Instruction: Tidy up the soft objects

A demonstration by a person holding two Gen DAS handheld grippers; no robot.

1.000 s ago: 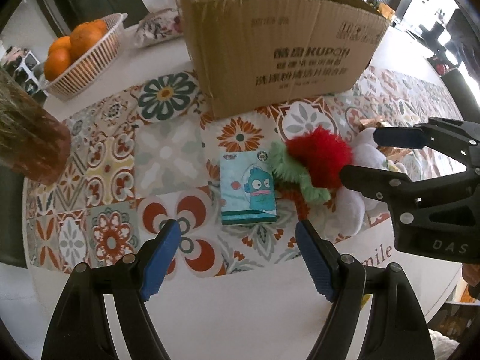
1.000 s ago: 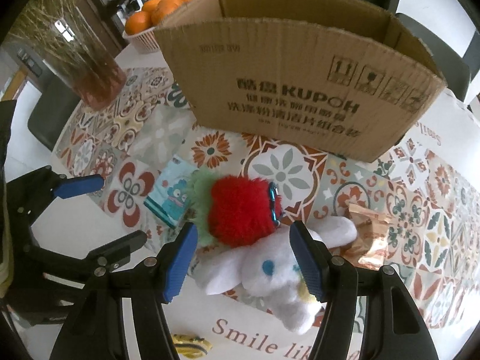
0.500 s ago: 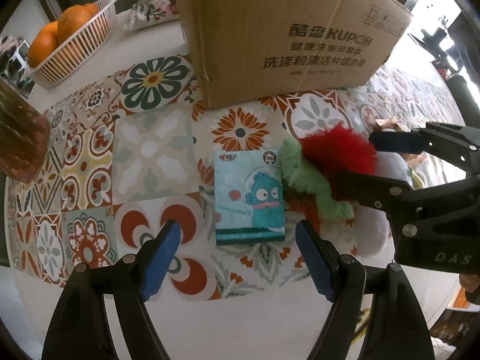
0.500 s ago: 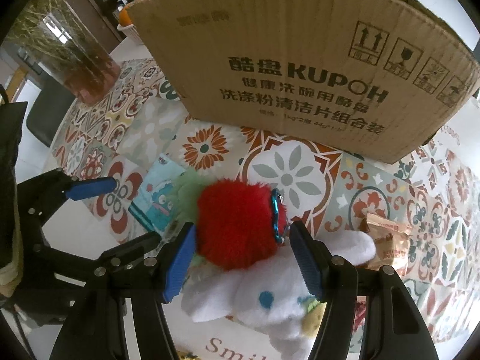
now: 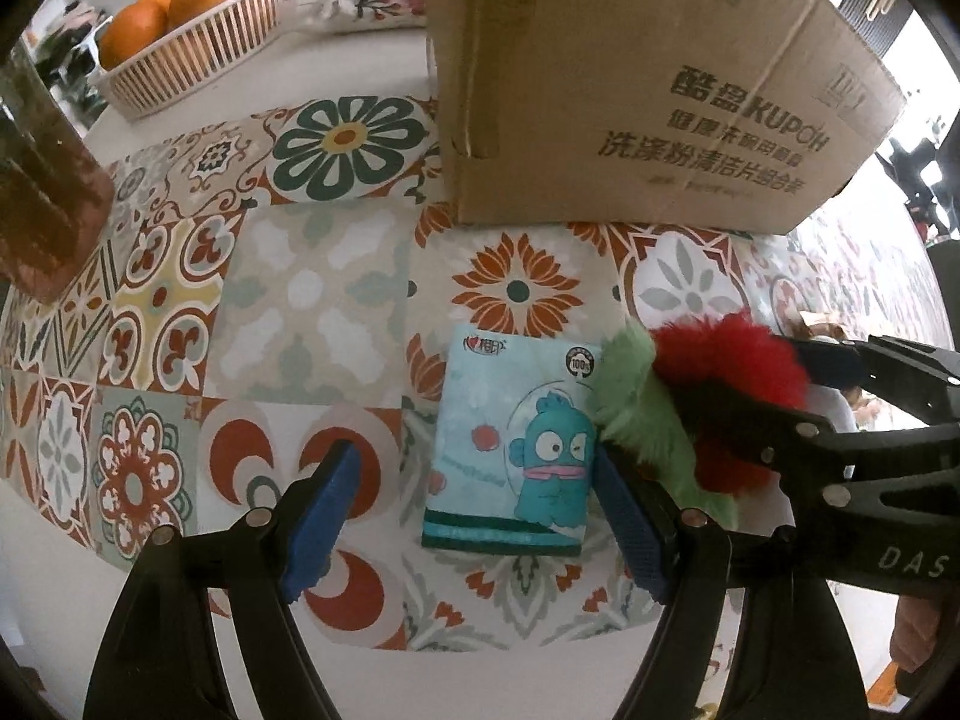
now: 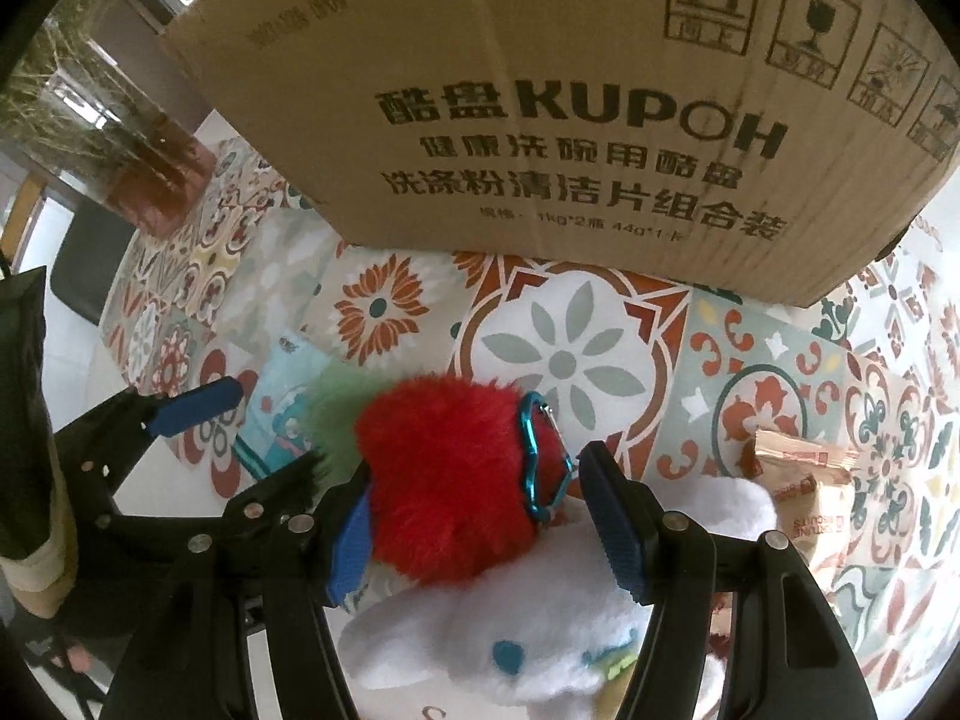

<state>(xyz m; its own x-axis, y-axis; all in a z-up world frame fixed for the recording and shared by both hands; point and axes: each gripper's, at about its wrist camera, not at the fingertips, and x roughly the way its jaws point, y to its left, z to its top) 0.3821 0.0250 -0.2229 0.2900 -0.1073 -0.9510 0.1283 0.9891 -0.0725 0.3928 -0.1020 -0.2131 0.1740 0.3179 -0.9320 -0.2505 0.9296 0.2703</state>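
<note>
A light blue tissue pack [image 5: 516, 450] with a cartoon fish lies flat on the patterned mat. My left gripper [image 5: 480, 516] is open, its blue pads on either side of the pack's near end. A red and green fluffy plush [image 6: 444, 468] with a blue carabiner lies on a white plush toy [image 6: 528, 636]. My right gripper [image 6: 474, 528] is open with the red plush between its pads. The red plush [image 5: 720, 372] and the right gripper [image 5: 768, 384] also show in the left wrist view. An open cardboard box [image 6: 540, 108] stands behind.
A basket of oranges [image 5: 192, 54] and a floral pouch [image 5: 372, 0] sit at the back left. A glass vase [image 5: 42, 198] stands at the left. A brown snack packet [image 6: 804, 492] lies right of the plush toys.
Both grippers have moved forward and down. The tissue pack now sits between the left pads and the red plush between the right pads. Both grippers stay open.
</note>
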